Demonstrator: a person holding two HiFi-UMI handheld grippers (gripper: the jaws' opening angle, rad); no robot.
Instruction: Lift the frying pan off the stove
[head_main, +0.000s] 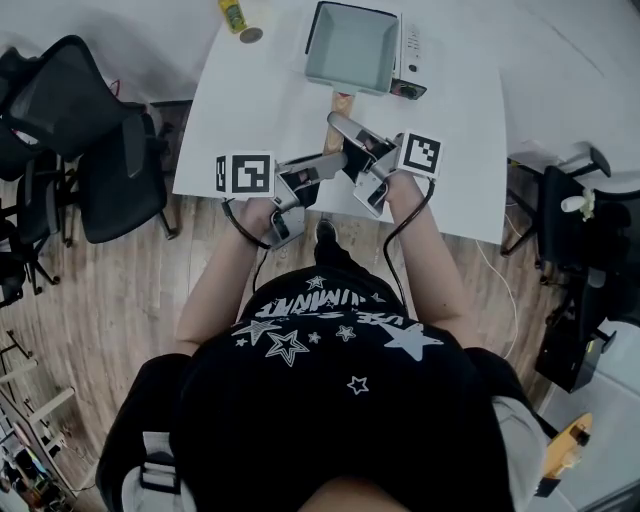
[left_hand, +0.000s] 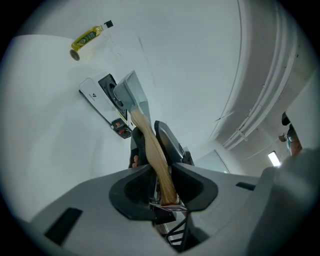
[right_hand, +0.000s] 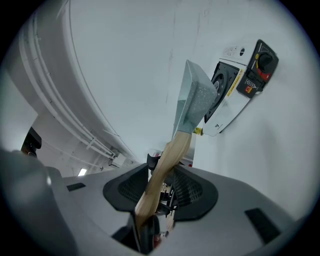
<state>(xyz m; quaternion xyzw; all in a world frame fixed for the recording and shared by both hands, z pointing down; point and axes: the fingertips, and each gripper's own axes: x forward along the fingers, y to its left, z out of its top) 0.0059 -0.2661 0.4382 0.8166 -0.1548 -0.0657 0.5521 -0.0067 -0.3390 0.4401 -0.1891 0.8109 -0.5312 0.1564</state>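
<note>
Here we see both grippers clamped on the one wooden handle (head_main: 343, 103) of the frying pan (head_main: 350, 45). The left gripper (head_main: 338, 160) has its fingers closed against the sides of the handle near its free end, as the left gripper view shows (left_hand: 164, 187). The right gripper (head_main: 340, 125) grips the same handle a little nearer the pan, and in its own view (right_hand: 160, 187) the wood (right_hand: 167, 160) runs slantwise between the pads with no gap we can make out.

The pan is square and pale green, and from the head view it sits at twelve o'clock from the two grippers, above the white table (head_main: 260, 100). The white stove (head_main: 412, 55) pokes out at the pan's three o'clock side. In that view the pan overlaps the stove, and we cannot tell whether the two touch. In the right gripper view the pan (right_hand: 195, 97) stands in front of the stove (right_hand: 235, 90), whose black knob and red switch show.

A yellow bottle (head_main: 232, 14) lies on the table at about ten o'clock from the pan, well apart from it. Black office chairs (head_main: 110, 150) stand at the table's nine o'clock side.
</note>
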